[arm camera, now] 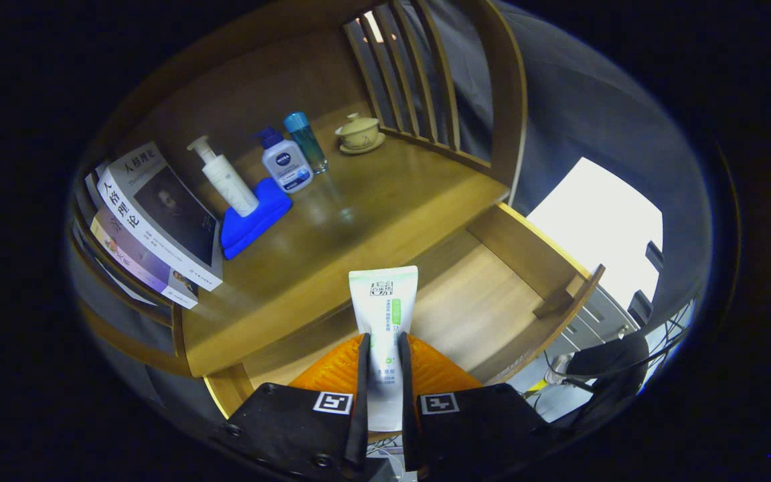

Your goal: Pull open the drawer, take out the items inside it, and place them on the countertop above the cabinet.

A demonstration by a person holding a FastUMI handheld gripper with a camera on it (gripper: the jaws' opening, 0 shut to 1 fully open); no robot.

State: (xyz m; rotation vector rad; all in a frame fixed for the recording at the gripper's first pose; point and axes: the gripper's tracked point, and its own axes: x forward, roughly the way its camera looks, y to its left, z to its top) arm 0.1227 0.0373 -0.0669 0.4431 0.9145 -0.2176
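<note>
The wooden cabinet takes up most of what I can see from here, its tabletop (359,221) running broad and glossy toward a slatted chair-like back at the far end, and below its near edge the drawer (492,301) stands pulled well out, its pale floor looking bare as far as I can make out. Next in size is a stack of books (158,221) lying at the left edge of the tabletop, then a blue cloth (251,221) beside them with a white pump bottle (225,177) standing on it. Just past that stand a blue-capped pump bottle (285,164) and a slim teal bottle (306,140), and farther back, near the slats, a small lidded cup on a saucer (359,134). The thing that matters is the white tube (385,314): the claw (383,361) is closed narrow on it, both fingers pressing its sides, so the tube is held up over the open drawer with its flat crimped end pointing forward and away. Its long axis runs straight along the fingers toward the tabletop, which lies directly ahead and slightly beyond the tube's far end. I'd judge the item is already out of the drawer, and what remains is carrying it forward over the near edge and laying it on the open stretch of wood right of the blue cloth.
</note>
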